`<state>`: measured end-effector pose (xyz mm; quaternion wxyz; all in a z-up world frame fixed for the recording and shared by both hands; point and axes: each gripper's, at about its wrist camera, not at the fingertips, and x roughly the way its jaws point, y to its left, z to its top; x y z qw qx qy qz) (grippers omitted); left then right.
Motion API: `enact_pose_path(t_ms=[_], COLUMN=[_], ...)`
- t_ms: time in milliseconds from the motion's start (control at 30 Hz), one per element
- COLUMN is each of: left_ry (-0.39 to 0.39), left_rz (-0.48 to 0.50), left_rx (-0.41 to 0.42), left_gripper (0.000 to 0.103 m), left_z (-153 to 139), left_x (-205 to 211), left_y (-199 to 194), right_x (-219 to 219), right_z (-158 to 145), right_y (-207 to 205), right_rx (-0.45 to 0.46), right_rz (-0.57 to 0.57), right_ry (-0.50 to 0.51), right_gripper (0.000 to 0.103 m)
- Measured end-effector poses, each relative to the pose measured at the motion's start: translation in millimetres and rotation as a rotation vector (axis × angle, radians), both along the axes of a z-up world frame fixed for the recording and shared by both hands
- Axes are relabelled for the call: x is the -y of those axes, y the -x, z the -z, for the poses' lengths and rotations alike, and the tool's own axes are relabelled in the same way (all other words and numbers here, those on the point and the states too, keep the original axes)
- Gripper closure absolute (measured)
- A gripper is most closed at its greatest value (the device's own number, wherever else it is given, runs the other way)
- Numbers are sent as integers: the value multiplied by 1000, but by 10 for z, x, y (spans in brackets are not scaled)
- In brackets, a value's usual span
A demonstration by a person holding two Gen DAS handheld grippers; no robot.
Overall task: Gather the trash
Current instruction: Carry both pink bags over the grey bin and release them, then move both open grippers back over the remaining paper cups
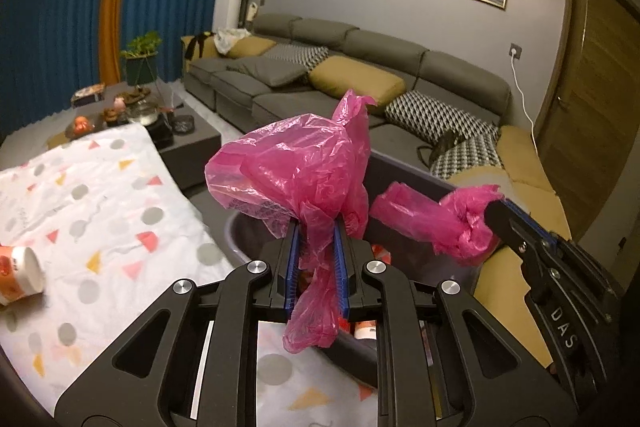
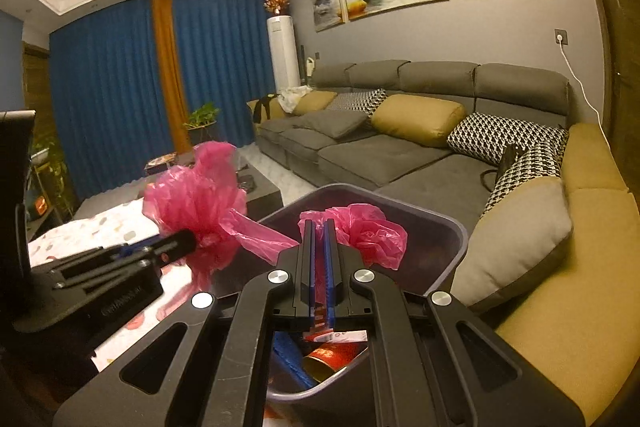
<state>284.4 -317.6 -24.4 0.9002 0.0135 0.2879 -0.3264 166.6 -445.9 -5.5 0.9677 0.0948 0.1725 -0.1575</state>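
Observation:
A crumpled pink plastic bag point(image 1: 304, 167) hangs over a grey bin point(image 1: 404, 167). My left gripper point(image 1: 316, 223) is shut on one bunch of it, and a tail of plastic hangs down between the fingers. My right gripper point(image 1: 490, 207) comes in from the right, shut on another bunch of the same bag. In the right wrist view the right gripper point(image 2: 318, 223) pinches the pink bag point(image 2: 372, 231) above the bin rim point(image 2: 452, 227). The left gripper point(image 2: 192, 239) holds the other bunch at the left, with a strip of bag stretched between them. Red and blue trash point(image 2: 332, 355) lies inside the bin.
A white paper cup with an orange label point(image 1: 20, 275) lies on its side on a patterned cloth point(image 1: 100, 187) at the left. A dark coffee table point(image 1: 188, 143) with small items stands behind it. A grey sofa point(image 1: 320, 95) with cushions runs behind and to the right of the bin.

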Motion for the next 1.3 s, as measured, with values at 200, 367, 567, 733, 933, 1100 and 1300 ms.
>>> enact_pose_path(t_ms=[200, 367, 567, 733, 933, 1100, 1300], left_ry=[30, 50, 61, 47, 49, 38, 20], left_rz=[38, 16, -54, -117, -189, -240, -364], left_rx=[-44, -45, -11, 38, 61, 79, 94], left_gripper=[76, 36, 21, 14, 9, 8, 8], left_z=[105, 140, 97, 32, -49, -104, -107], left_x=[72, 2, -270, -525, -899, -1249, -1881], left_y=[-52, -71, 4, 135, 262, 330, 362], right_x=[90, 129, 84, 45, -16, -164, -539], right_z=[31, 65, 60, 41, 1, -25, -72], right_y=[-57, -92, -159, -222, -183, -71, 7], right_rx=[-6, -12, -17, -18, -2, 11, 36], right_rz=[14, 10, -14, -20, 6, 10, -54], right_ry=[-7, -22, -19, -7, 22, 38, 48], right_gripper=[98, 98, 98, 82, 48, 36, 25])
